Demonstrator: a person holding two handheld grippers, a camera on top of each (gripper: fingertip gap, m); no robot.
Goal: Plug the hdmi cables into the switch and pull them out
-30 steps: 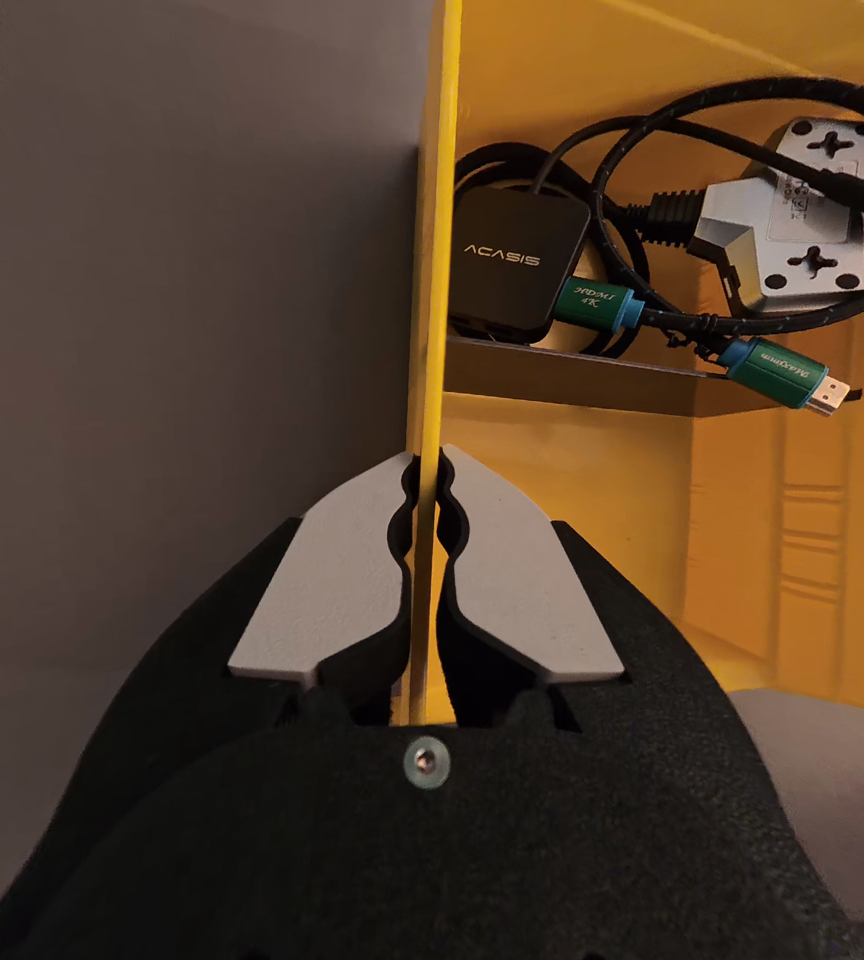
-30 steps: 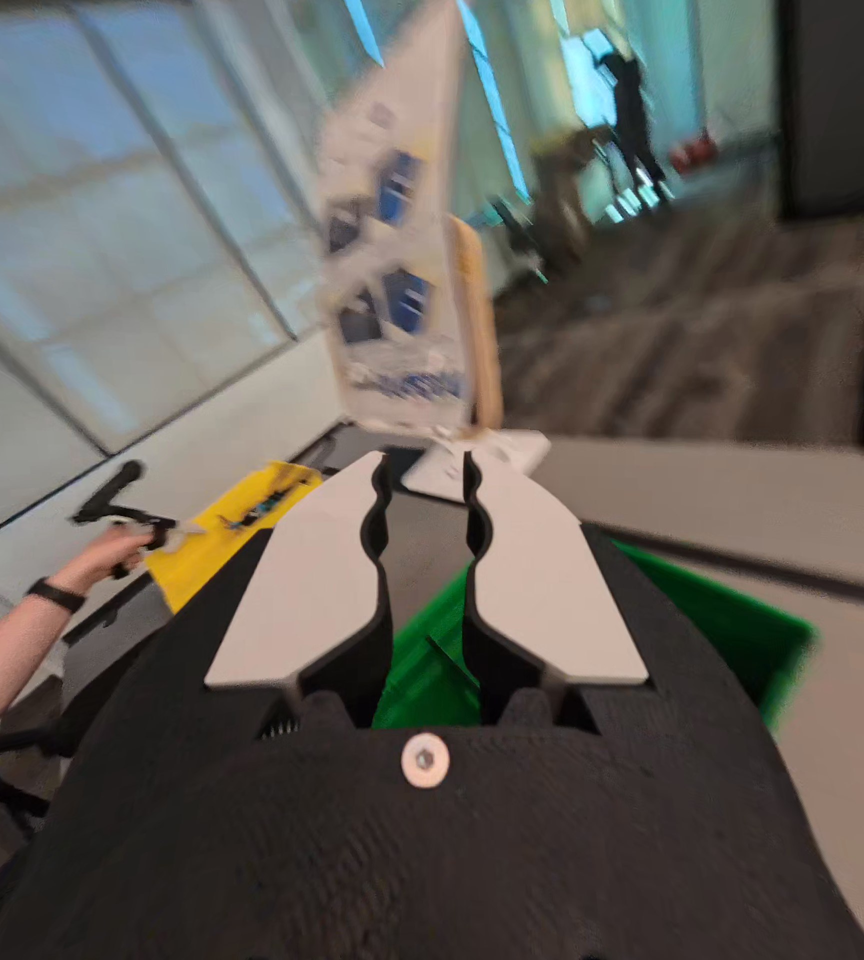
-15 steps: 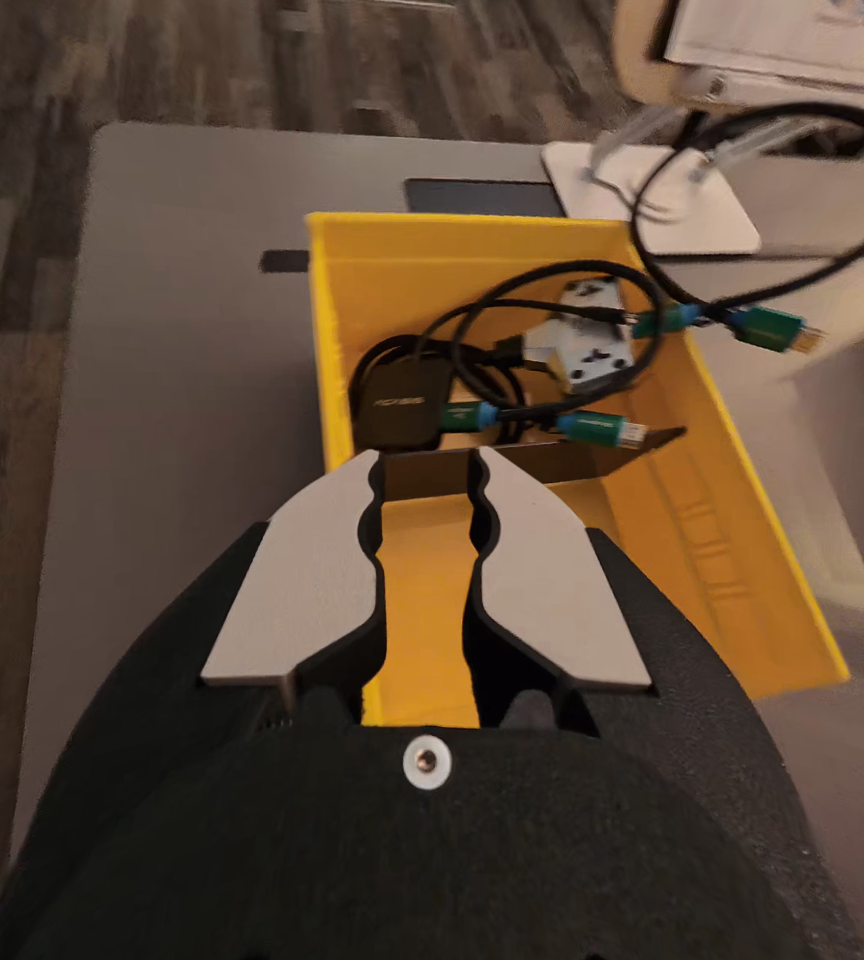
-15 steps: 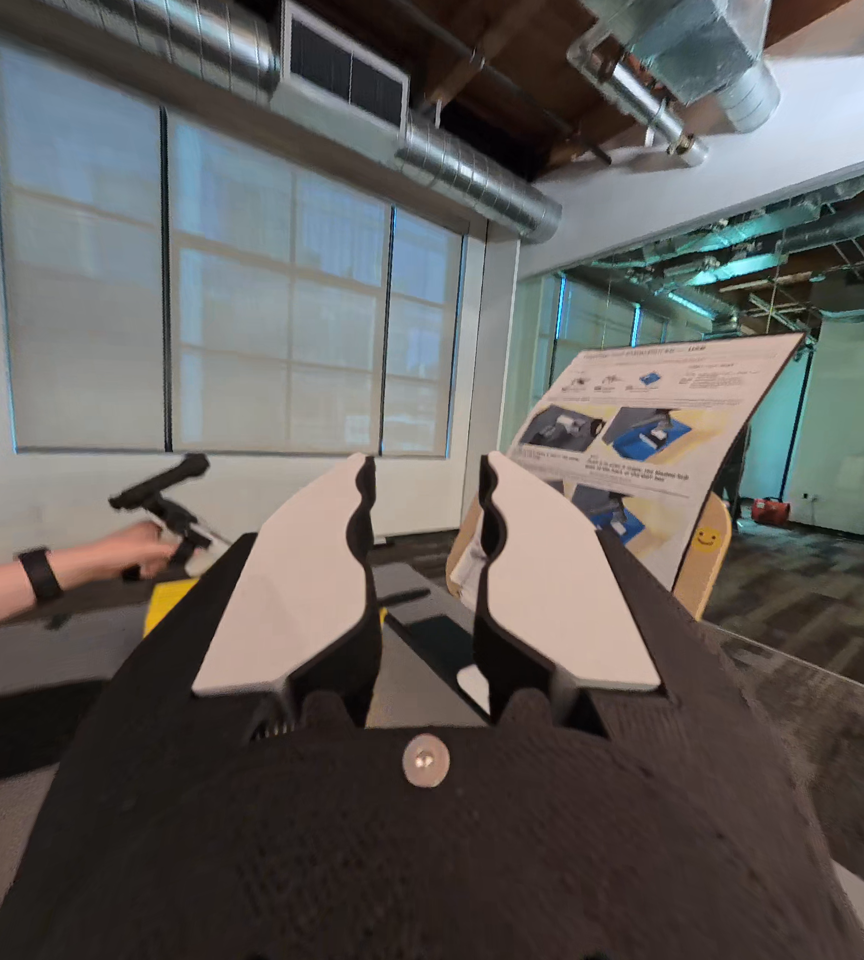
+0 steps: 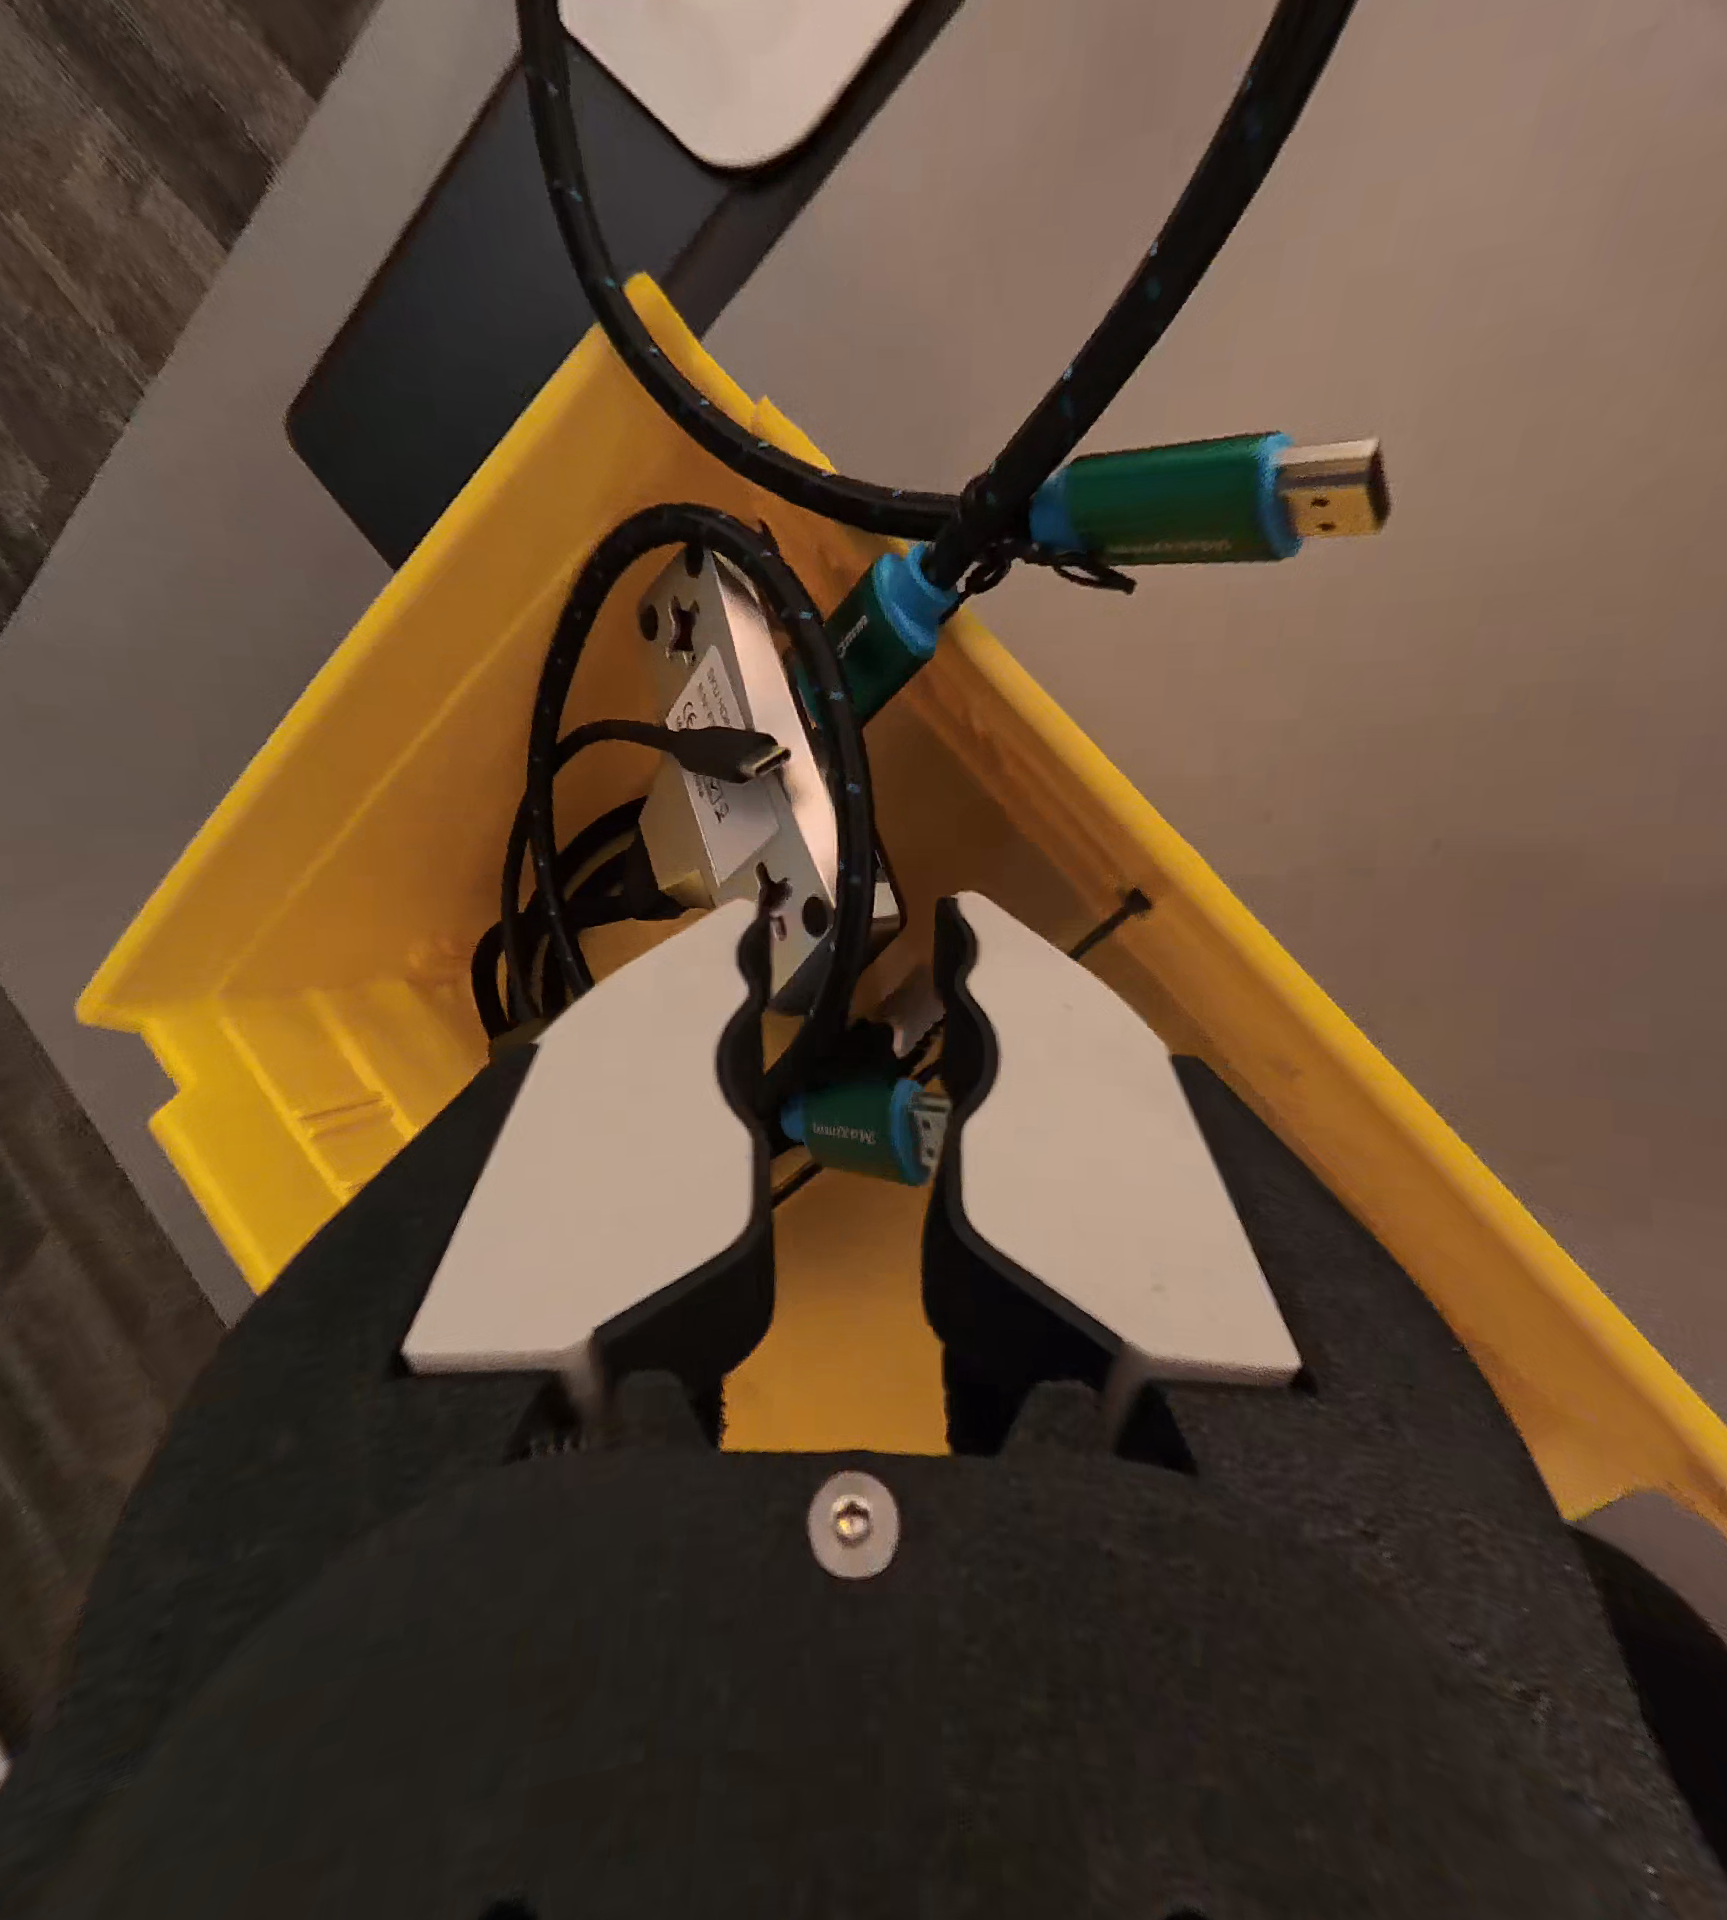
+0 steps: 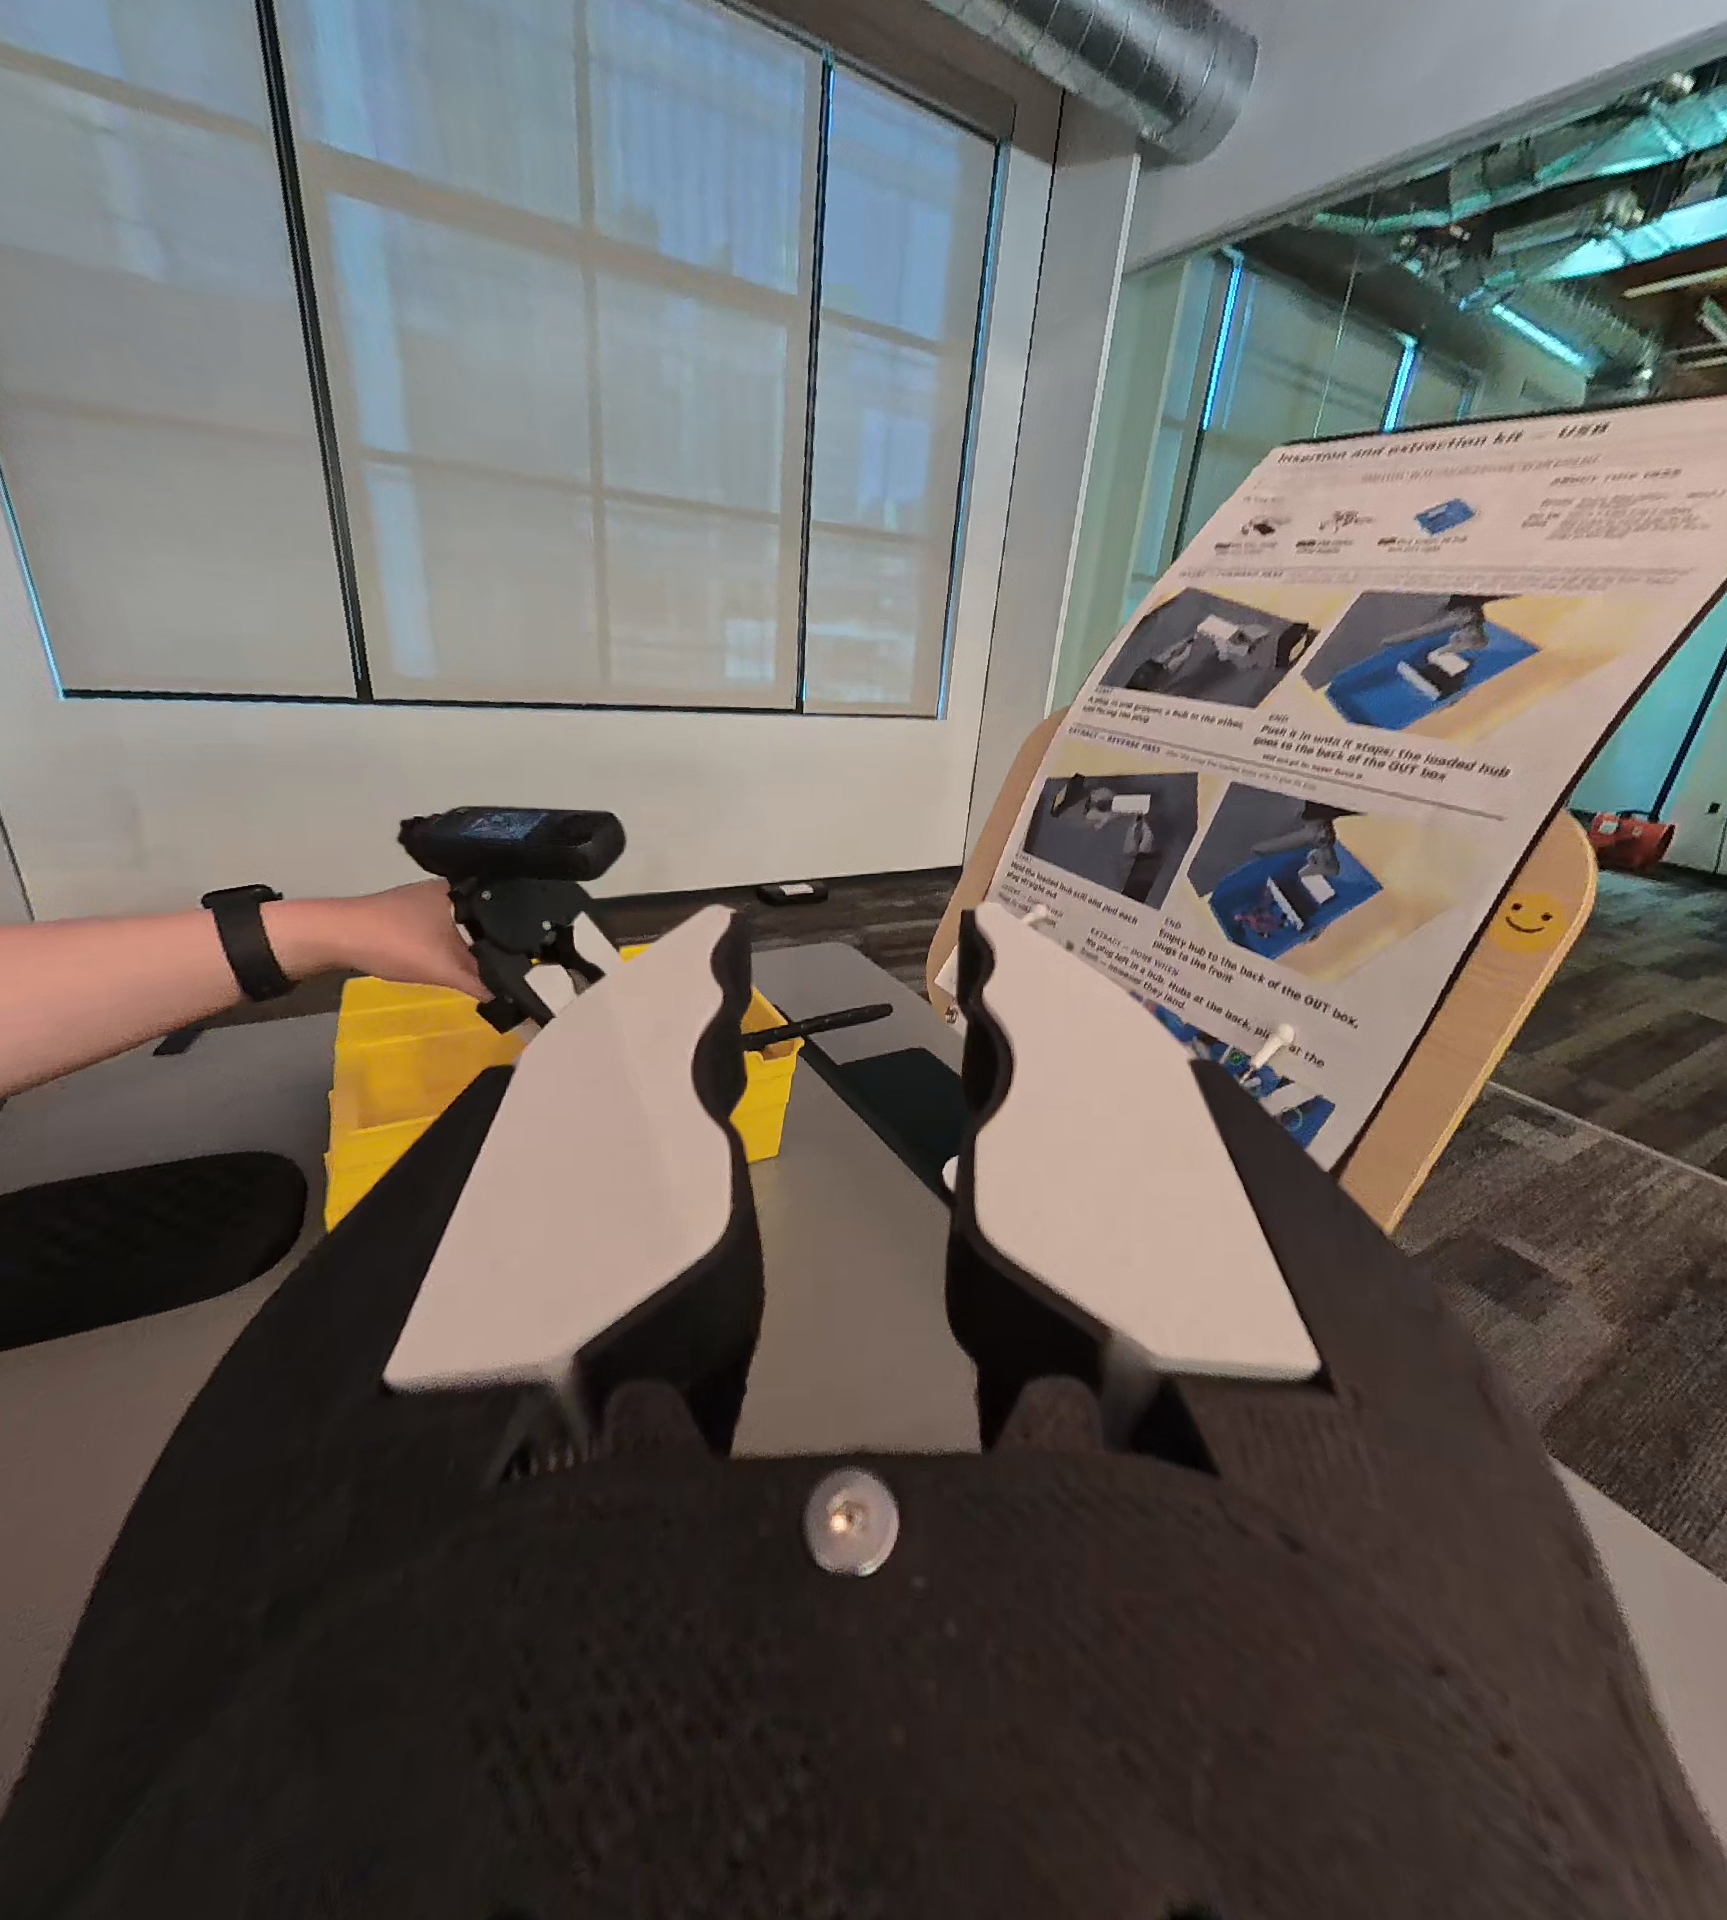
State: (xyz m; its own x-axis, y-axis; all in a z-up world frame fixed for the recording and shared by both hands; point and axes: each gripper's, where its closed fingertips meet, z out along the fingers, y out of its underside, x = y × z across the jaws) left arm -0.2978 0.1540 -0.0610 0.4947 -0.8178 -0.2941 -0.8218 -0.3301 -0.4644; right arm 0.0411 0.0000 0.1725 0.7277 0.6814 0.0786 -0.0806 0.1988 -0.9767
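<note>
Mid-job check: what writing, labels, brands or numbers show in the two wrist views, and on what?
I won't quote writing; these things bear it:
Near green plug: brand print on its shell.
Far green plug: print along its shell, blurred.
Silver switch: white sticker with tiny print.
Instruction board: a heading and captions beside photos.

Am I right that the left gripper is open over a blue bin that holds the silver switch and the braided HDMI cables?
Not quite: the bin is yellow, not blue, as the left wrist view shows. The rest stands: the left gripper is open above it, and the silver switch and braided HDMI cables lie inside.
</note>
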